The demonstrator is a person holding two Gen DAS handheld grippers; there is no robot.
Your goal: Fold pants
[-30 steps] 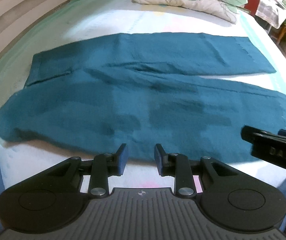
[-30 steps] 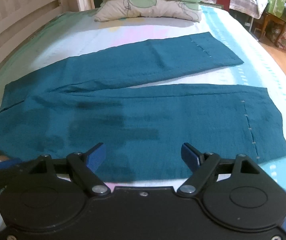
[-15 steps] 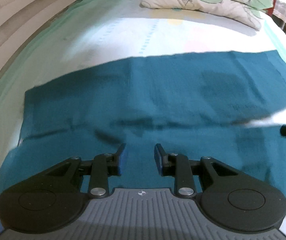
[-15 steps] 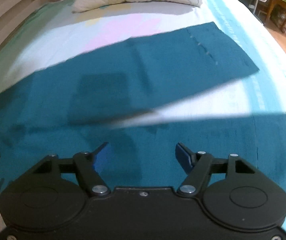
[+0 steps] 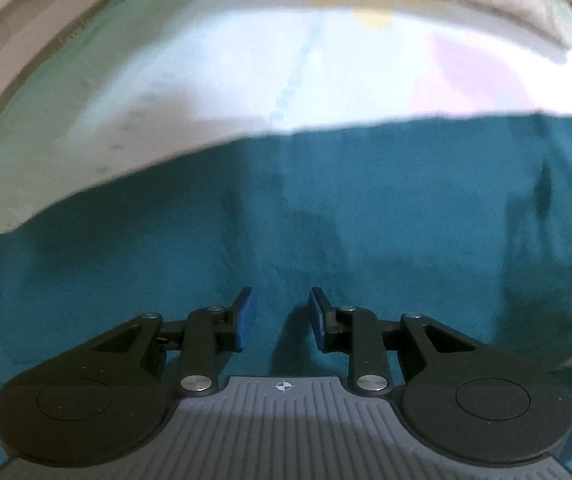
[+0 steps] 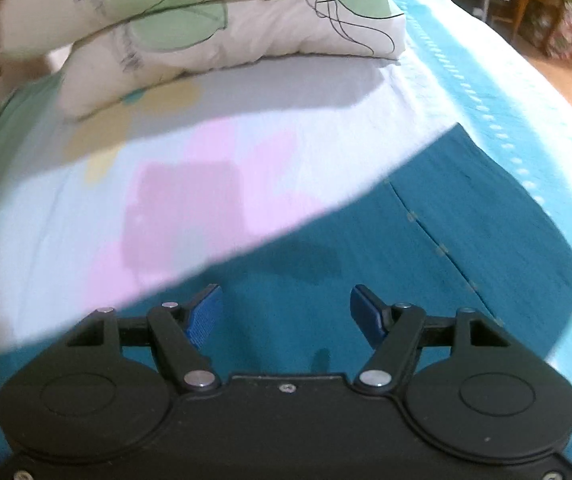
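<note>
Teal pants lie flat on the bed. In the left wrist view they fill the lower half, with the far edge of the far leg running across the middle. My left gripper is open, empty, low over the cloth near the waist end. In the right wrist view the far leg's hem end shows with its stitched seam. My right gripper is open wide, empty, just over that leg close to its far edge.
The bed sheet is white with pink and yellow patches and a turquoise border on the right. Two leaf-print pillows are stacked at the head. A slatted wooden frame runs along the left. Furniture stands beyond the bed.
Both grippers have moved forward across the pants from the near edge to over the far leg, and dropped closer to the cloth. Both stayed open.
</note>
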